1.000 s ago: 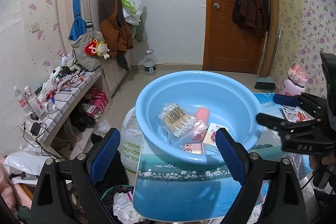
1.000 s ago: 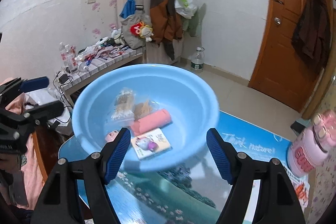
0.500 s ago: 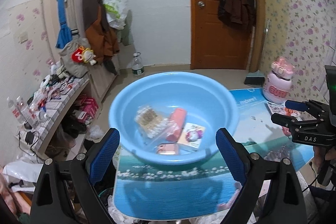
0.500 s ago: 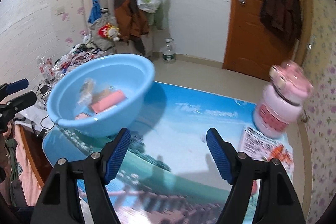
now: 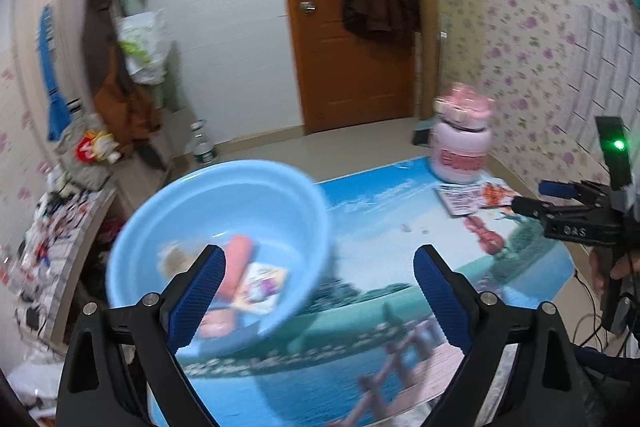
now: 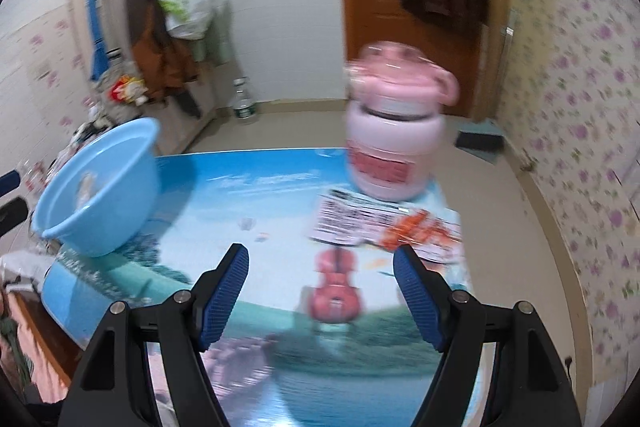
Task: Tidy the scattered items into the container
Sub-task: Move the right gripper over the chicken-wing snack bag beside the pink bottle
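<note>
A light blue basin (image 5: 224,227) stands at the table's left end and holds a pink tube (image 5: 236,263), a small card (image 5: 264,287) and a blurred packet. It also shows in the right wrist view (image 6: 100,187). A printed packet (image 6: 380,223) lies flat on the table in front of a pink jar (image 6: 392,143); both show in the left wrist view, packet (image 5: 472,197) and jar (image 5: 462,143). My left gripper (image 5: 320,295) is open and empty, just right of the basin. My right gripper (image 6: 320,291) is open and empty, short of the packet.
The table (image 6: 260,195) has a blue landscape print with a red violin picture (image 6: 336,287). A cluttered shelf (image 5: 52,223) and hung coats are at the left. A brown door (image 5: 352,39) is behind. The right gripper shows at the left wrist view's right edge (image 5: 532,201).
Both cameras have swung to the right. The basin has slid to the left of both views, and the pink jar and packet have come to the middle of the right wrist view. Both grippers stay open.
</note>
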